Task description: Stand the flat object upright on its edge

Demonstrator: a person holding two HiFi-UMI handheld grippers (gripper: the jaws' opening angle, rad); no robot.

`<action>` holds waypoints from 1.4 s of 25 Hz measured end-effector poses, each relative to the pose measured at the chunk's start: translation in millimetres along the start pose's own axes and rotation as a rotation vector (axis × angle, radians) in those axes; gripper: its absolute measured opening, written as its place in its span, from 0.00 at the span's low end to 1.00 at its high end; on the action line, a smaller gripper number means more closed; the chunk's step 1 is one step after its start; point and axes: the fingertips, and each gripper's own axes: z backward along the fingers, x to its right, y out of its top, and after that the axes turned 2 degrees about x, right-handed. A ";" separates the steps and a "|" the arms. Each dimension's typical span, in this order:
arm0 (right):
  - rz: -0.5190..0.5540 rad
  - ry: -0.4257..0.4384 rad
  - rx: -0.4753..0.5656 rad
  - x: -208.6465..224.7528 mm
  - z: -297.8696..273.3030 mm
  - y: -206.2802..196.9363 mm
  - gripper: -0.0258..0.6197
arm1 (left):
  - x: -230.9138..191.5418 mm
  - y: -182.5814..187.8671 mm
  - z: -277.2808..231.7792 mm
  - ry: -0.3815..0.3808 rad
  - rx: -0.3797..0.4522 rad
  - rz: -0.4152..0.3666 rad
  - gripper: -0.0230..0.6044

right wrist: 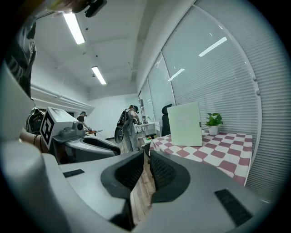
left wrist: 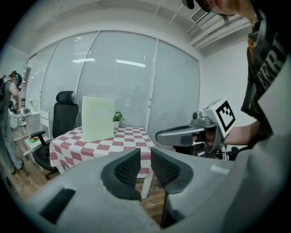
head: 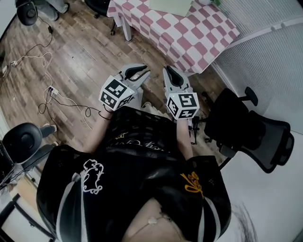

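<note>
The flat object is a pale green board that stands upright on the pink-and-white checked table. It also shows in the right gripper view, and at the top edge of the head view. Both grippers are held close to the person's body, over the wooden floor and well short of the table. My left gripper is shut with nothing between its pads. My right gripper is likewise shut and empty, its pads nearly touching. The two grippers sit side by side, jaws toward the table.
A black office chair stands at the right, and another chair at the left. Cables trail over the floor. A small potted plant sits on the table behind the board. A person stands far back in the room.
</note>
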 end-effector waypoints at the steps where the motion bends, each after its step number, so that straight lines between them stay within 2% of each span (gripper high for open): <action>1: 0.001 0.008 0.000 -5.2 3.5 -2.3 0.11 | 3.7 -2.5 4.7 0.007 -0.002 0.002 0.17; 8: 0.012 0.035 0.001 -25.9 23.6 -14.8 0.10 | 26.3 -17.1 25.2 0.037 -0.011 0.009 0.17; 16: 0.026 0.054 -0.018 -35.7 32.1 -22.7 0.09 | 37.2 -17.1 36.5 0.059 0.007 0.015 0.17; 35: 0.079 0.096 -0.043 -62.3 18.0 -23.9 0.09 | 30.1 -22.4 50.5 0.069 0.016 0.019 0.17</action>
